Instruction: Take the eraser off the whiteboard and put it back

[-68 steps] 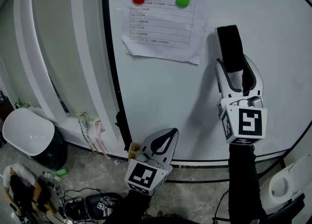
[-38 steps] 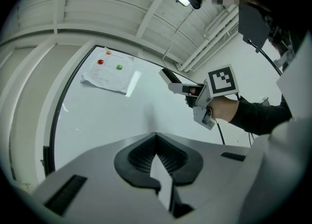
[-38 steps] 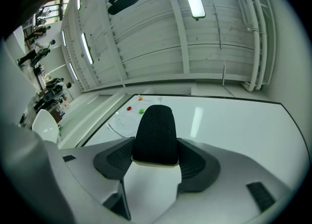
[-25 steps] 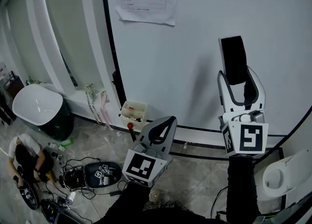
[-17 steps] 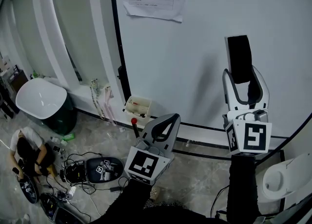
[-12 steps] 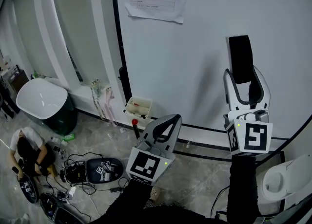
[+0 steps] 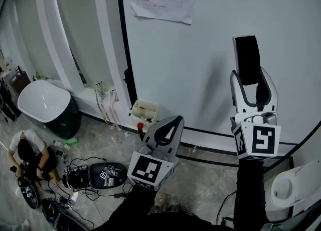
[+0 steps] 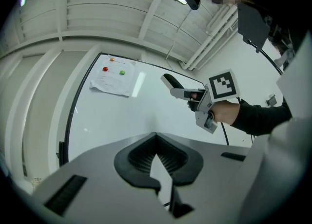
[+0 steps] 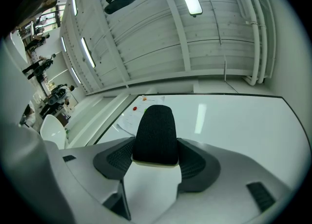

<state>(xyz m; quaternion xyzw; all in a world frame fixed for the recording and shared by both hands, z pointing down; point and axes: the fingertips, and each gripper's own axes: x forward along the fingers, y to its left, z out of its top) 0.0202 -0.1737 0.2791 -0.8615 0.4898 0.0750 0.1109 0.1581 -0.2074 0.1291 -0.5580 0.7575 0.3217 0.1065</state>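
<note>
Sitting upright between the jaws of the right gripper, the black eraser is at about two o'clock in the head view, in front of the whiteboard. Whether it touches the board I cannot tell. The jaws stand wide, pressed on its lower sides. It looks light, soft felt on a stiffer back, so the firm side edges are probably the best hold. At six o'clock the left gripper is closed on nothing.
</note>
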